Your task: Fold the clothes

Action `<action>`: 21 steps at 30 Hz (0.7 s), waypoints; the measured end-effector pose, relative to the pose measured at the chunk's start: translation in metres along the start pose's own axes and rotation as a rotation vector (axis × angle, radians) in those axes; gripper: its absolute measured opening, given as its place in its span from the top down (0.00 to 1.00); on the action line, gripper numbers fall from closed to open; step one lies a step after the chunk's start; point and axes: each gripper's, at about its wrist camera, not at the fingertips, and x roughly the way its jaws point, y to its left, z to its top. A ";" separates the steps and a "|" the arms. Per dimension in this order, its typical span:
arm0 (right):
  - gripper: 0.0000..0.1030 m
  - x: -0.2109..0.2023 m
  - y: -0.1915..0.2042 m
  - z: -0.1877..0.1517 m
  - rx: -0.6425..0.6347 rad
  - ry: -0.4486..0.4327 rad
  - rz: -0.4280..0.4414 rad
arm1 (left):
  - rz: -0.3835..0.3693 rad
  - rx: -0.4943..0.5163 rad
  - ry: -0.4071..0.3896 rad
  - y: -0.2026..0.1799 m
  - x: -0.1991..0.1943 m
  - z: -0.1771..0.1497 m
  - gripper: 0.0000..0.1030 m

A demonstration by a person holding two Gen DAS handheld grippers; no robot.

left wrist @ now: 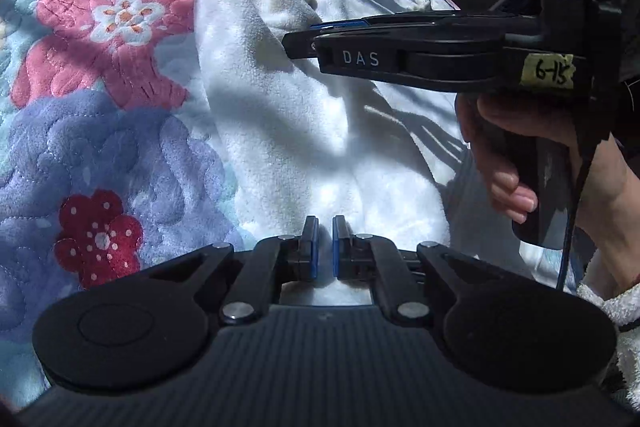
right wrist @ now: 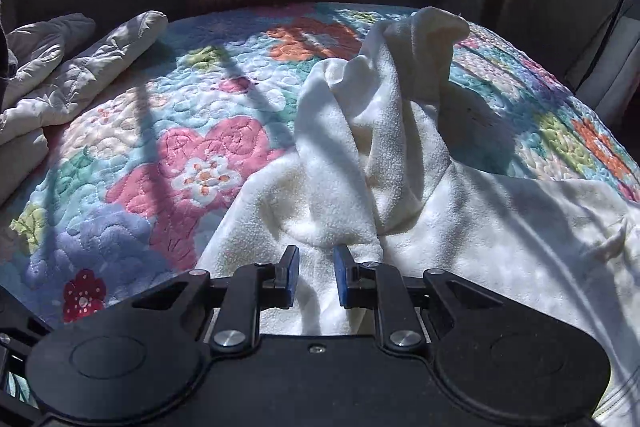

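Across the left wrist view, a white fleece garment (left wrist: 280, 99) lies rumpled on a bed covered by a floral quilt (left wrist: 100, 99), running from the far edge down the middle to the near edge, with the quilt's pink and purple flowers to its left. At the near edge, the left hand-held gripper (left wrist: 325, 247) has its blue-padded jaws drawn almost together, only a narrow slit between them; white fleece shows in and behind that slit, but whether any cloth is pinched there cannot be told. At the right, a hand (left wrist: 520, 155) grasps the handle of the right hand-held gripper (left wrist: 300, 41), which reaches leftward over the garment with its jaws seen edge-on, so their gap is hard to judge from this side. From the right wrist view, the same white fleece garment (right wrist: 380, 167) spreads from the near middle to the right edge, with a bunched ridge rising toward the far side. The right hand-held gripper (right wrist: 316, 277) hangs over it with the jaws partly open; the pads do not press on the fleece that shows between them. The floral quilt (right wrist: 180, 155) fills the left, and a pale padded garment (right wrist: 72, 67) lies crumpled at the far left.
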 end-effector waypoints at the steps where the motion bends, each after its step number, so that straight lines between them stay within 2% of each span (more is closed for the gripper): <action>1: 0.80 0.005 -0.004 -0.002 0.015 0.010 0.005 | 0.004 0.001 -0.002 0.000 -0.001 -0.001 0.96; 7: 0.76 0.012 -0.023 -0.009 0.170 0.024 0.060 | 0.017 0.014 -0.008 -0.001 -0.004 0.000 0.96; 9: 0.62 0.016 -0.024 -0.006 0.198 0.035 0.091 | 0.031 0.037 -0.012 -0.002 -0.005 0.001 0.96; 11: 0.58 0.022 -0.023 -0.002 0.209 0.048 0.114 | 0.047 0.052 -0.015 -0.004 -0.005 0.001 0.96; 13: 0.61 0.030 -0.017 0.003 0.180 0.056 0.099 | 0.060 0.059 -0.016 -0.005 -0.005 0.002 0.96; 14: 0.72 0.032 -0.014 0.005 0.163 0.054 0.091 | 0.064 0.056 -0.016 -0.004 -0.006 0.002 0.96; 17: 0.84 0.027 -0.013 0.011 0.161 0.035 0.095 | 0.073 0.030 -0.024 0.002 -0.010 0.003 0.95; 20: 0.85 0.011 -0.023 0.015 0.250 -0.006 0.185 | 0.081 0.005 -0.057 0.008 -0.022 0.004 0.95; 21: 0.90 0.004 -0.028 0.018 0.297 -0.014 0.236 | 0.071 -0.008 -0.073 0.011 -0.028 0.003 0.95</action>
